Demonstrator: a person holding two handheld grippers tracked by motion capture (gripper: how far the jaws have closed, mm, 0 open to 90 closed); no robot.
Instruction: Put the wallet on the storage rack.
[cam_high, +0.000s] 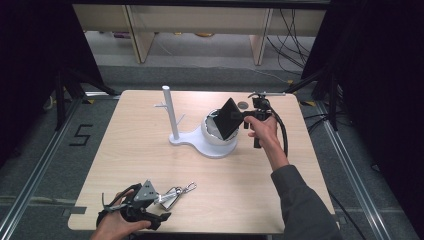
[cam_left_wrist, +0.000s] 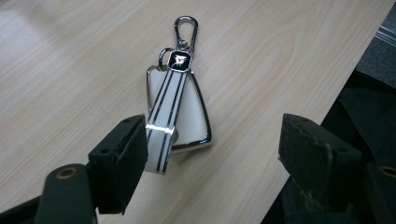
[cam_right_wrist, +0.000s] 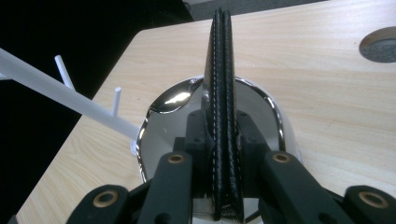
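Our right tongs (cam_high: 243, 116) are clamped on a black wallet (cam_high: 229, 118), held on edge just above the shiny bowl (cam_right_wrist: 168, 122) of the white stand (cam_high: 172, 112), so the wallet's way into the bowl is straight down, and the bowl looks to hold nothing else. Our left tongs (cam_left_wrist: 212, 154) stand wide near the front edge of the counter (cam_high: 150, 165). A white key fob (cam_left_wrist: 180, 112) lies flat there, its long axis running away from us, its striped strap (cam_left_wrist: 166, 123) touching one jaw.
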